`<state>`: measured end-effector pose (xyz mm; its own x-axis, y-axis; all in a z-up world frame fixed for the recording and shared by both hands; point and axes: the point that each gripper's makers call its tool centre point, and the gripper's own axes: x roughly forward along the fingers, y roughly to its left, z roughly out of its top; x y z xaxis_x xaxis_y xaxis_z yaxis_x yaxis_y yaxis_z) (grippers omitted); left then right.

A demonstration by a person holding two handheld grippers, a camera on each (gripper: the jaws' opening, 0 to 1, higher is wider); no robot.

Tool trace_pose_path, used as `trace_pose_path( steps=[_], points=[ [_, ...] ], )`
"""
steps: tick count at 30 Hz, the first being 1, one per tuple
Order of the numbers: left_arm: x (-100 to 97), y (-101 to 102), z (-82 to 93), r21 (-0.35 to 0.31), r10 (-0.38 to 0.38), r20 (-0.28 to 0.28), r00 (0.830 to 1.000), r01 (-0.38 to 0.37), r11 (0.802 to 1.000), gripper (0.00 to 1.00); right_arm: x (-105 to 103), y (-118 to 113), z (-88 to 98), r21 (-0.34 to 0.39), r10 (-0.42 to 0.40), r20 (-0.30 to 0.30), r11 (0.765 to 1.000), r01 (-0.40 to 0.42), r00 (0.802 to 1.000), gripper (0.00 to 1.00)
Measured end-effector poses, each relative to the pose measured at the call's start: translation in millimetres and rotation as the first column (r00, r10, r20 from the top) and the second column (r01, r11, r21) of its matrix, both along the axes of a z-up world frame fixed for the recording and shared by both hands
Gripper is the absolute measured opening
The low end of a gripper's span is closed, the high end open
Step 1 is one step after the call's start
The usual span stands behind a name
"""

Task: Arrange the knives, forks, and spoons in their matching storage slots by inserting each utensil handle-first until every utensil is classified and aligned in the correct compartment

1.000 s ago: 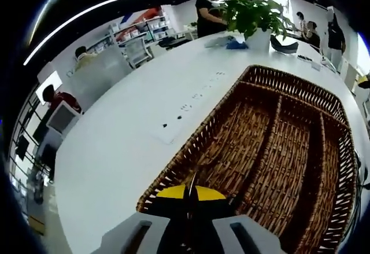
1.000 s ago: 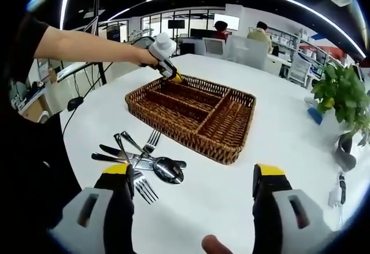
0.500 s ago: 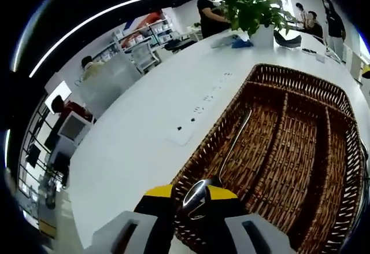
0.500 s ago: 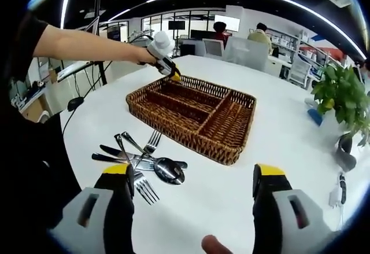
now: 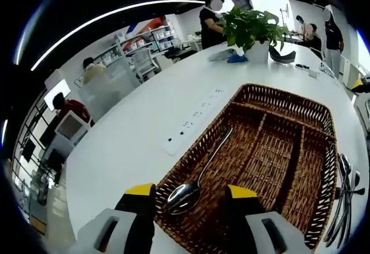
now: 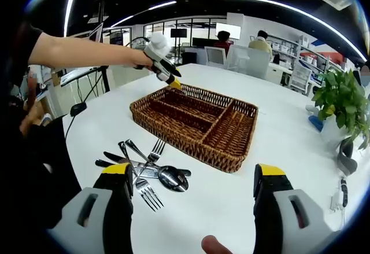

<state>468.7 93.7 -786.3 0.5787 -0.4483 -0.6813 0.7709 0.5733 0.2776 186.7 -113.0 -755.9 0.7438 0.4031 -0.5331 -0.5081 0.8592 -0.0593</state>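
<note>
the wicker tray (image 5: 324, 167) is seen just ahead of the released left fingers (image 5: 191, 193); a stiff, slippery spoon (image 5: 196, 176) lies inside, between them; beyond the spread, empty right fingers (image 6: 191, 184), piled cutlery (image 6: 144, 170) is best pinched mid-handle.

Potted plant (image 5: 252, 27) on white table (image 5: 133, 144)

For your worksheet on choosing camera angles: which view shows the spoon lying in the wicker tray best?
The left gripper view: the spoon lies close and whole in the wicker tray, bowl nearest the camera, handle pointing away along one long compartment. In the right gripper view that compartment is far off, and the spoon cannot be made out.
</note>
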Motion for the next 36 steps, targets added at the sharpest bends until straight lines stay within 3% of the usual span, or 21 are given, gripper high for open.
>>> trace_pose_path(
  steps=[2,10,16,21,25,30,36],
  points=[
    [-10.2,0,3.1,0.015,-0.015,0.016,1.0,0.015,1.0,0.54,1,2,2.3,0.005,0.005,0.01,1.0,-0.005,1.0,0.88],
    [-40.3,1,14.8,-0.023,-0.002,0.028,1.0,0.003,1.0,0.62,7,6,8.0,0.016,0.018,0.032,1.0,-0.018,0.999,0.9],
    [-68.5,-4,24.3,-0.095,0.013,0.033,0.999,-0.01,0.995,0.71,10,7,11.1,0.019,0.021,0.046,1.0,-0.022,0.999,0.92],
    [-97.4,-10,31.6,-0.136,-0.027,0.037,0.999,0.031,0.99,0.79,13,8,12.3,0.017,0.031,0.053,0.999,-0.032,0.998,0.93],
    [-118.2,-13,40.4,-0.205,-0.022,0.034,0.999,0.028,0.978,0.82,16,8,14.9,0.02,0.037,0.061,0.999,-0.038,0.997,0.94],
    [-135.3,-8,49.7,-0.204,0.004,0.087,0.996,0.014,0.979,0.82,18,8,13.7,0.015,0.055,0.059,0.998,-0.056,0.997,0.96],
    [-167.0,-12,56.7,-0.25,0.018,0.076,0.997,0.002,0.968,0.88,22,5,12.9,0.025,0.057,0.059,0.998,-0.058,0.997,0.97]
  ],
)
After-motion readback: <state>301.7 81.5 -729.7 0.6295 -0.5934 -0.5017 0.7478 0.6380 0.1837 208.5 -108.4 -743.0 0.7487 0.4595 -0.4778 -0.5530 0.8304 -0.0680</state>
